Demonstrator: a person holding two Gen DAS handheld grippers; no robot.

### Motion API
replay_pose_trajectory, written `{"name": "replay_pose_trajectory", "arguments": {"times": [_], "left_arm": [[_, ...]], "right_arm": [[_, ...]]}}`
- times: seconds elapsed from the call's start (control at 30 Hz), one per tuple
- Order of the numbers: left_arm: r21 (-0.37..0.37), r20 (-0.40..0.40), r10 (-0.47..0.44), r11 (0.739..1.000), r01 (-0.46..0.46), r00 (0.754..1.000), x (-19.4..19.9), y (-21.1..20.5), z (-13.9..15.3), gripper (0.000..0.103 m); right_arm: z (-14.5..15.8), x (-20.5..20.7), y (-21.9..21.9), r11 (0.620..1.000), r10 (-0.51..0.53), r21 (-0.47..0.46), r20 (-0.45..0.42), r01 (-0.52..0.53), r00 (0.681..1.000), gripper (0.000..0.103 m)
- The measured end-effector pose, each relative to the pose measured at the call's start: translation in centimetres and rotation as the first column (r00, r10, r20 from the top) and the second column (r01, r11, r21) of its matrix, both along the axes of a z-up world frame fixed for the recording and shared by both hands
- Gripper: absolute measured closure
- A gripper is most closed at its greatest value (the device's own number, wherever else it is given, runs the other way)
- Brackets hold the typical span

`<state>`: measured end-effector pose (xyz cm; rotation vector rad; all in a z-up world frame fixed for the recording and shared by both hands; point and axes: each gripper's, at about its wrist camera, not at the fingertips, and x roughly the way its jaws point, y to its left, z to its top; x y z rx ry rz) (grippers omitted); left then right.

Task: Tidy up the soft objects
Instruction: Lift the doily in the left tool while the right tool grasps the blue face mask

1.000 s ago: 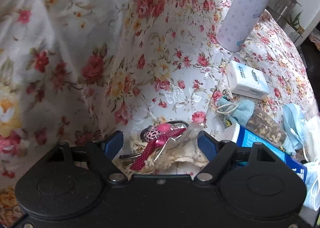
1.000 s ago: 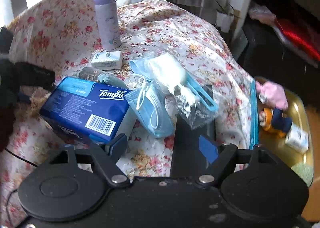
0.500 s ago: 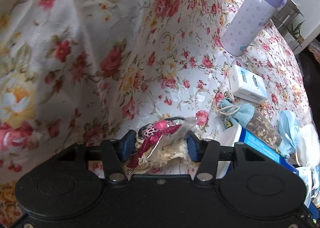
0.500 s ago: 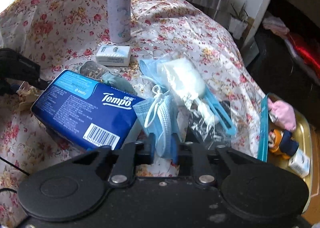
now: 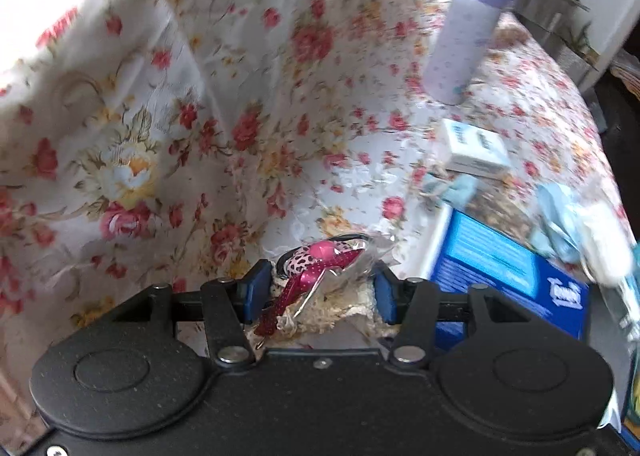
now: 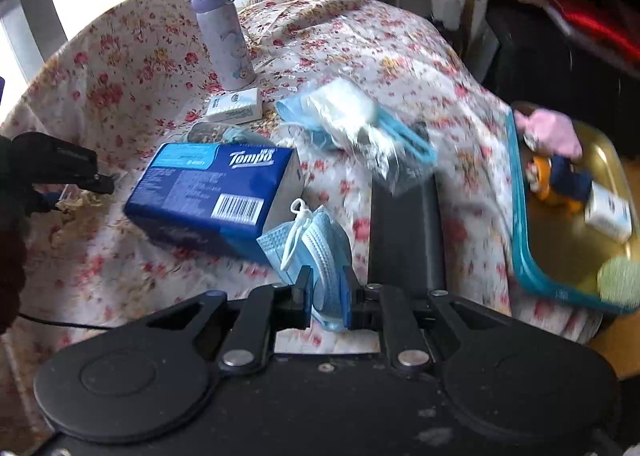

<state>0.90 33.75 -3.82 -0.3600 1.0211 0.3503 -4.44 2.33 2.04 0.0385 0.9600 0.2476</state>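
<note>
The left gripper point(image 5: 316, 292) is clamped on a clear packet point(image 5: 320, 296) of pale fluffy stuff tied with a pink ribbon, near the floral cloth's point(image 5: 200, 116) left side. The right gripper point(image 6: 326, 296) pinches a folded blue face mask point(image 6: 316, 252) just beside the blue Tempo tissue box point(image 6: 216, 192). Beyond lie a bagged mask bundle point(image 6: 352, 116), a small white pack point(image 6: 236, 104) and a lilac bottle point(image 6: 224, 40); a gold tray point(image 6: 560, 240) sits off the cloth's right edge.

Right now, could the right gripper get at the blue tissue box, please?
Probably not yet: the right gripper is shut on a blue face mask, so its jaws are occupied, though the tissue box lies close and unobstructed.
</note>
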Motion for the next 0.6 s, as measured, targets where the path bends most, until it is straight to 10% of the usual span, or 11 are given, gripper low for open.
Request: {"name": "replay_pose_trajectory", "arguments": {"times": [0.37, 0.5, 0.6], "left_arm": [[0.046, 0.031, -0.206, 0.978, 0.204, 0.978, -2.8, -6.9, 3.2, 0.052], [0.059, 0.028, -0.248, 0.968, 0.246, 0.968, -3.5, -8.8, 3.2, 0.052], [0.06, 0.012, -0.258, 0.965, 0.257, 0.966, -3.7, -9.5, 2.8, 0.052]], "right_arm": [[-0.4, -3.4, -2.3, 0.995, 0.005, 0.101, -0.093, 0.005, 0.996, 0.088], [-1.6, -4.4, -2.2, 0.996, 0.05, 0.08, -0.109, -0.041, 0.993, 0.032], [-2.1, -4.8, -2.6, 0.992, 0.07, 0.109, -0.104, -0.059, 0.992, 0.025]]}}
